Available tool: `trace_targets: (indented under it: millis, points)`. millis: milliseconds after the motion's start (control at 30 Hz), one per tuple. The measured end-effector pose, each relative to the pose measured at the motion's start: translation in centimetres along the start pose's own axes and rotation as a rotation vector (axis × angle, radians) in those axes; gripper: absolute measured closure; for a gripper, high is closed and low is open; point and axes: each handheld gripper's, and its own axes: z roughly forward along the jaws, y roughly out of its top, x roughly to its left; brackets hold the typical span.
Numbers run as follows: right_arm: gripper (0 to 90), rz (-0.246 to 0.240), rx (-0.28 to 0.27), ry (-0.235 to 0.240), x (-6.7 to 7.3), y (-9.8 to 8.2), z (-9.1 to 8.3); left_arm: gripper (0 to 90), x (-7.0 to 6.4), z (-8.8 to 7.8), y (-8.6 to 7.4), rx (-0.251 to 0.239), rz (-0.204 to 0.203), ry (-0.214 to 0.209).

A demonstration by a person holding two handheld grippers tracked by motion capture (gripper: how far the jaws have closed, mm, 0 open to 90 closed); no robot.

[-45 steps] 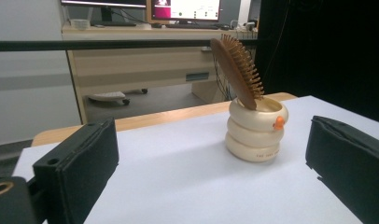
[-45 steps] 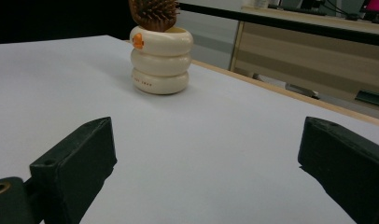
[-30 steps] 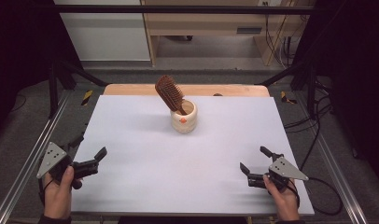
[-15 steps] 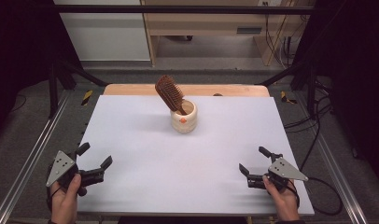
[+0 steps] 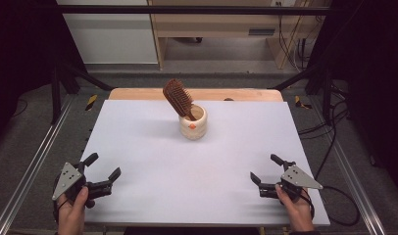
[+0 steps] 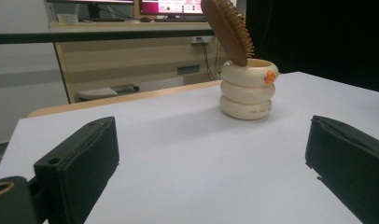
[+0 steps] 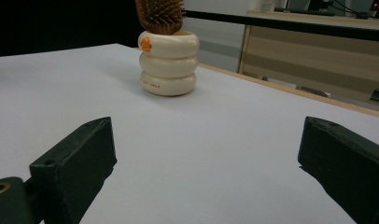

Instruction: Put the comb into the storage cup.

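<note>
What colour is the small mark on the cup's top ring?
Orange, on the cream cup; the mark shows best in the left gripper view.

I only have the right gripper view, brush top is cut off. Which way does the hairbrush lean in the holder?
Observer: In the high view the hairbrush stands handle-down in the cream holder, head tilted toward the person's left.
Operator: Is my other gripper open?
Observer: Yes, the left gripper has its jaws spread wide, low over the white tabletop near its front left corner.
Operator: Anything behind the holder?
Observer: A wooden strip along the far table edge.
</note>
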Motion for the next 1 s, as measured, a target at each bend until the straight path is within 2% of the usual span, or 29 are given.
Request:
trace_targets:
  millis: [333, 500, 1000]
  points:
    - [4.5, 0.006, -0.005, 0.006, 0.0, -0.1, 0.0, 2.5, -1.0, 0.6, -0.6, 0.000, 0.006, -0.023]
    - [4.5, 0.008, -0.009, 0.014, 0.1, -0.1, 0.1, 2.4, -1.3, 0.8, -0.9, -0.004, -0.008, -0.034]
    - [4.1, 0.029, -0.020, 0.024, 0.3, -0.3, 0.2, 2.4, -2.2, 1.1, -1.0, -0.031, -0.011, -0.043]
